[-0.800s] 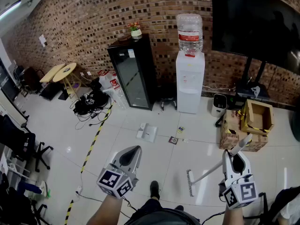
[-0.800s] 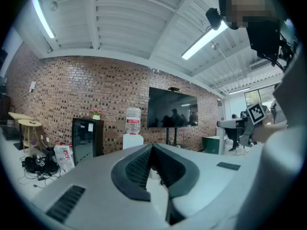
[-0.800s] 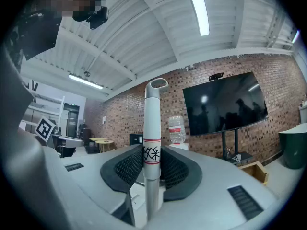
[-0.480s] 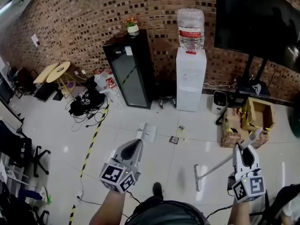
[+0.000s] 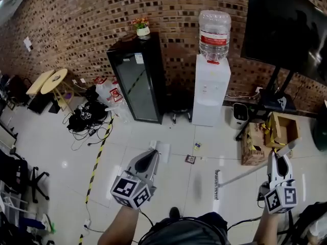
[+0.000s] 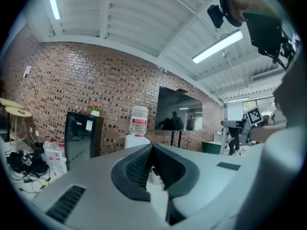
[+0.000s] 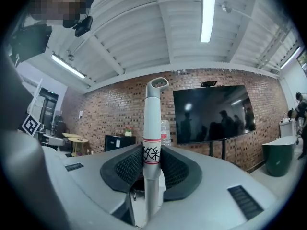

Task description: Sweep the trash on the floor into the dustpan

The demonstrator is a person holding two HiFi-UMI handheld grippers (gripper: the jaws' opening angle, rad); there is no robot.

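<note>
Trash scraps, small and dark [image 5: 190, 159], lie on the white tiled floor [image 5: 61, 137] near a flat white dustpan [image 5: 164, 149].

Head view: the right gripper [image 5: 278, 158] holds the pale long-handled broom [image 5: 216, 184] slanted with its bristles down, apparently ready for a forward stroke.

Left gripper view: the left gripper [image 6: 152, 150] is closed on nothing.

Right gripper view: the jaws clamp the handle near its top, probably for reach.

Bright, even light from ceiling tubes [image 7: 207, 11]; soft glare spots on the glossy floor [image 5: 64, 164]; both gripper views bulge, with dark rims.
</note>
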